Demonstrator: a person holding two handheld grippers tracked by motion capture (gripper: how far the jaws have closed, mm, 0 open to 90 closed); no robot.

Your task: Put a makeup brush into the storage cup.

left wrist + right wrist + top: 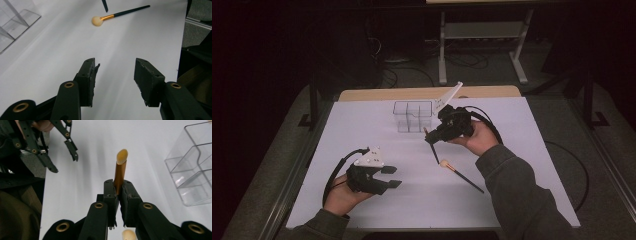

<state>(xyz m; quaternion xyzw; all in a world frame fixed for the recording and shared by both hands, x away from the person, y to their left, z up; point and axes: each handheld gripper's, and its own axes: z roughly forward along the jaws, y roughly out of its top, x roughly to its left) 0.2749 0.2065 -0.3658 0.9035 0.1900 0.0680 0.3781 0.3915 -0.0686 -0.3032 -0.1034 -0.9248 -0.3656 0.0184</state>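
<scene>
While my right gripper has its fingers clamped on the gold ferrule of a makeup brush, I judge the step in hand is carrying it to the clear organizer, which sits just beside the gripper. Next I must tip the brush upright over a compartment, then release. That brush has a dark handle and a pale tip. My left gripper, fingers apart and empty, hovers well short of the organizer, facing a second brush on the counter.

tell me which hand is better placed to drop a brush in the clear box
Right. Its tongs are already shut on a brush close to the box. The left tongs are open, holding nothing, nearer the table's front edge.
</scene>
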